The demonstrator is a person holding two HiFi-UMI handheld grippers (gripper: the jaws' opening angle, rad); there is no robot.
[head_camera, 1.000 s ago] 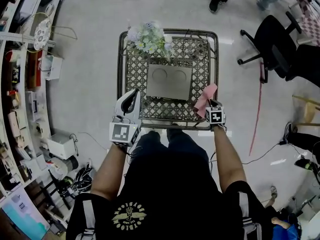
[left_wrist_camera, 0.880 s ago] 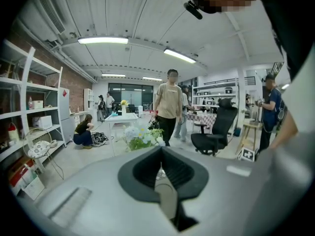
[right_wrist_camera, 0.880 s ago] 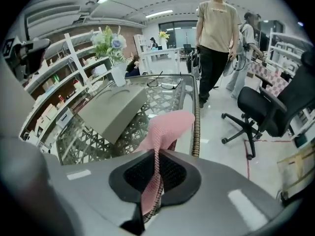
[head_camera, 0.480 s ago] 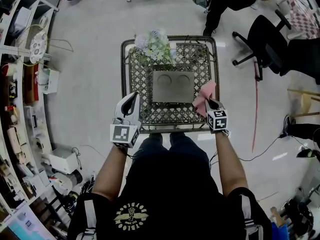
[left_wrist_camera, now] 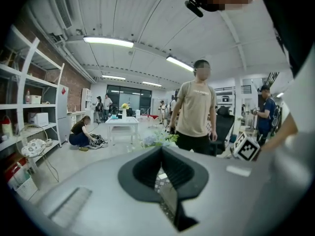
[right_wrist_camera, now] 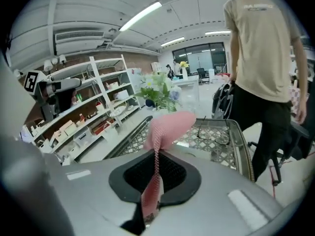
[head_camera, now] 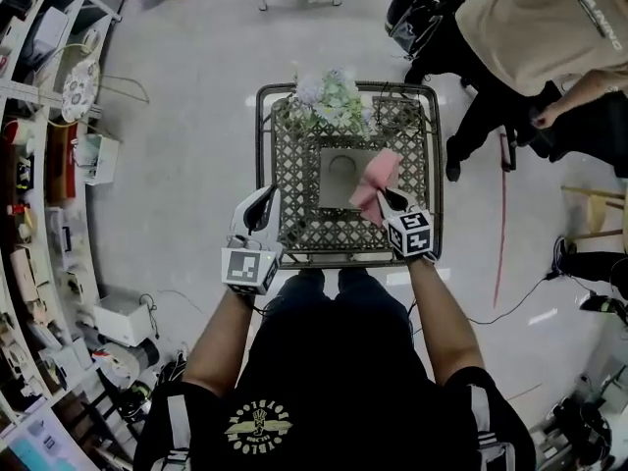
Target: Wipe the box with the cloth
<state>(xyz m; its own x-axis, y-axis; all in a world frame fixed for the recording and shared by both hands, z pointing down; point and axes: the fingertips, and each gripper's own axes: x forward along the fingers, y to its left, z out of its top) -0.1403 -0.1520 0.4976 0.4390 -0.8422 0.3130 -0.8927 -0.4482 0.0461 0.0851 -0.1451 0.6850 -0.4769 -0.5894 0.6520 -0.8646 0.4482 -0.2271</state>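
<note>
The lattice table point(head_camera: 294, 214) spreads out ahead of both my claws. The flat grey box point(head_camera: 337, 180) lies at its middle, just ahead of my right claw point(head_camera: 382, 201) and a little to its left. As far as I can tell it is slightly wider across than deep, so its long side runs crosswise to where that claw points. The pink cloth point(head_camera: 374, 177) is pinched in my right claw's nearly closed jaws. It flops forward from the tips over the box's right part; I cannot tell if it touches the lid. My left claw point(head_camera: 263, 204) sits at the table's near left corner, jaws together on nothing, well aside from the box. So I judge the right claw should lower and sweep leftward.
</note>
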